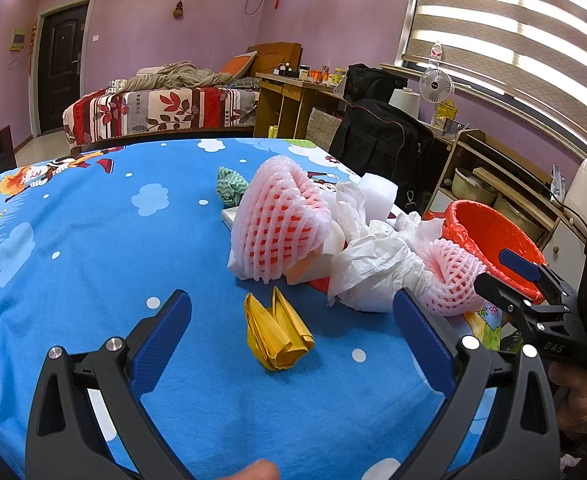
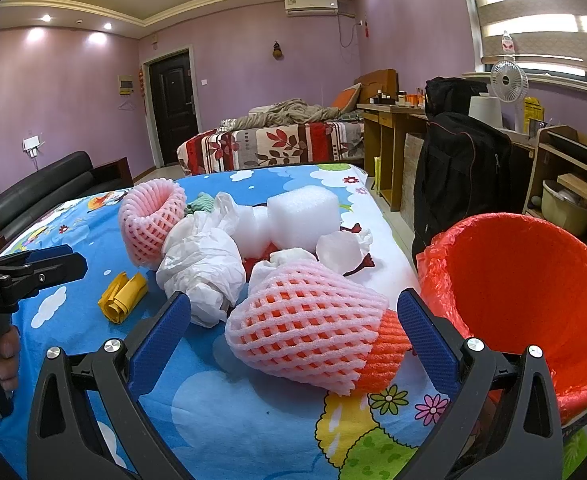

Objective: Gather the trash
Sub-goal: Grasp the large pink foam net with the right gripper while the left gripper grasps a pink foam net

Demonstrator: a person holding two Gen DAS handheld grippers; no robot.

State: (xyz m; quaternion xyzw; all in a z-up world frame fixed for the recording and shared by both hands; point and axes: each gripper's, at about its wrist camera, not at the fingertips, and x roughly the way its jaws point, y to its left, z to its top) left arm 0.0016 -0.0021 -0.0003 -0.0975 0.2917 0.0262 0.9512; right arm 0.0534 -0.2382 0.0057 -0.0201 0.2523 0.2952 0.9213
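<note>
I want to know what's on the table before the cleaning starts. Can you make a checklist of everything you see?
Surface: table under a blue cartoon cloth.
Job's things: two pink foam nets, one near and one far; crumpled white plastic; folded yellow paper; white foam blocks; green cloth scrap; bin with red liner at the table edge.
Clutter: nothing seen beyond the trash.
Grippers: left gripper open around the yellow paper; right gripper open around the near net; neither touching.
Cables: a wall cable near the air conditioner.
Surroundings: bed, desk, fan, black bags, door.
</note>
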